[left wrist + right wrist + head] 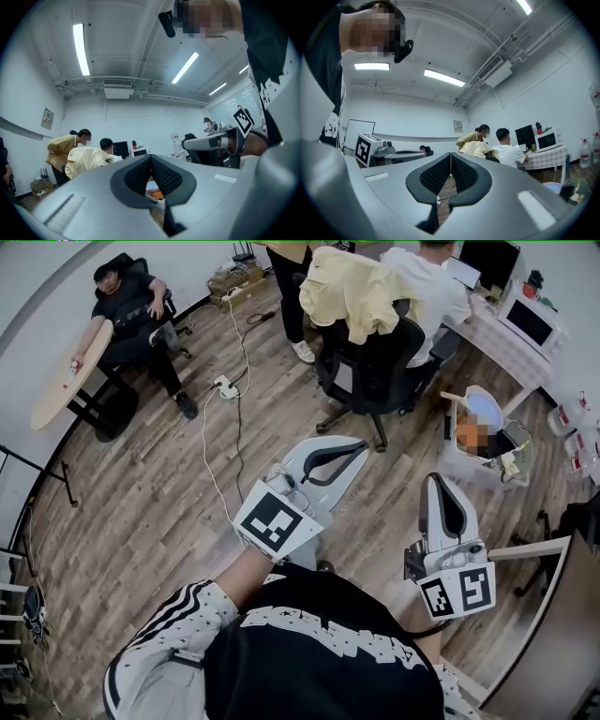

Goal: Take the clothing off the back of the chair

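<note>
A pale yellow garment (349,292) hangs over the back of a black office chair (375,371) at the far middle of the head view; a person in white sits in that chair. Both grippers are well short of it, over the wood floor. My left gripper (359,448) points toward the chair, jaws shut with nothing in them. My right gripper (441,486) is beside it on the right, also shut and empty. In the left gripper view the garment (86,160) shows left of the shut jaws (151,157). In the right gripper view the garment (477,149) lies just right of the shut jaws (451,154).
A person (131,310) sits at far left by a round wooden table (70,376). A power strip with white cable (225,385) lies on the floor. A white bin (483,432) stands right of the chair. A desk with a microwave (530,320) is far right. Another person (291,277) stands behind the chair.
</note>
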`<action>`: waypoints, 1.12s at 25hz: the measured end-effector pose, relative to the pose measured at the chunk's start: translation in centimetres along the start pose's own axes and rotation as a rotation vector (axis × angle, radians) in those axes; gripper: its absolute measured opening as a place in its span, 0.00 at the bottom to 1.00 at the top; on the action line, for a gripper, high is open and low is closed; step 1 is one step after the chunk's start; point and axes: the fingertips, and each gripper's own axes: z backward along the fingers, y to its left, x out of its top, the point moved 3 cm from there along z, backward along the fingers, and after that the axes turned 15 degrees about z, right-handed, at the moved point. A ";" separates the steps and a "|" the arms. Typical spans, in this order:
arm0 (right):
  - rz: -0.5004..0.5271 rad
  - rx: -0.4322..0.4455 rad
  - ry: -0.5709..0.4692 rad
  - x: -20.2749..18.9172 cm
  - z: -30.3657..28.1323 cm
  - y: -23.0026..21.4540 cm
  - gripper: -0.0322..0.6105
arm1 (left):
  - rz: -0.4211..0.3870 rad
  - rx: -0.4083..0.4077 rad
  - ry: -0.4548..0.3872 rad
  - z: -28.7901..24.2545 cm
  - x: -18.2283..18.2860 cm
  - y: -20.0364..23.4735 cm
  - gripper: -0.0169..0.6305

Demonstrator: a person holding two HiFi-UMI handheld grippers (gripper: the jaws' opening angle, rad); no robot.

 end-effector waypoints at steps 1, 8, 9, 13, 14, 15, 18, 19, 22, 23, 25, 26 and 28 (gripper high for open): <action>0.000 -0.005 0.003 -0.1 -0.2 -0.3 0.08 | 0.002 0.001 0.013 -0.4 -0.2 0.3 0.03; 0.008 -0.021 0.016 -0.6 -2.2 -1.7 0.08 | -0.047 -0.022 0.016 -2.6 -0.7 2.6 0.03; 0.006 -0.024 0.018 -0.8 -2.5 -1.9 0.08 | -0.040 -0.024 0.020 -2.9 -0.9 2.9 0.03; -0.001 -0.025 0.026 -1.5 -3.7 -2.9 0.08 | -0.032 -0.023 0.038 -4.2 -1.3 4.0 0.03; -0.001 -0.024 0.025 -1.6 -4.1 -3.3 0.08 | -0.035 -0.022 0.039 -4.7 -1.2 4.3 0.03; 0.000 -0.023 0.024 -1.6 -4.6 -3.6 0.08 | -0.036 -0.021 0.041 -5.1 -1.1 4.7 0.03; -0.001 -0.022 0.021 -1.7 -6.1 -4.7 0.09 | -0.037 -0.017 0.044 -6.5 -0.8 6.0 0.03; -0.002 -0.024 0.021 -1.8 -6.7 -5.0 0.09 | -0.037 -0.015 0.046 -6.9 -0.7 6.5 0.03; -0.012 -0.028 0.026 -2.4 -8.3 -6.0 0.10 | -0.034 -0.010 0.057 -8.0 -0.6 8.1 0.03; -0.016 -0.027 0.026 -2.6 -8.9 -6.2 0.10 | -0.032 -0.008 0.059 -8.3 -0.6 8.6 0.03; -0.021 -0.019 0.027 -2.9 -9.9 -6.5 0.10 | -0.031 -0.001 0.062 -8.7 -0.5 9.6 0.03; -0.023 -0.016 0.028 -3.0 -10.4 -6.7 0.10 | -0.031 0.002 0.062 -8.9 -0.4 10.1 0.03; -0.029 -0.012 0.031 -3.4 -11.4 -7.0 0.11 | -0.028 0.005 0.064 -9.3 -0.3 11.0 0.03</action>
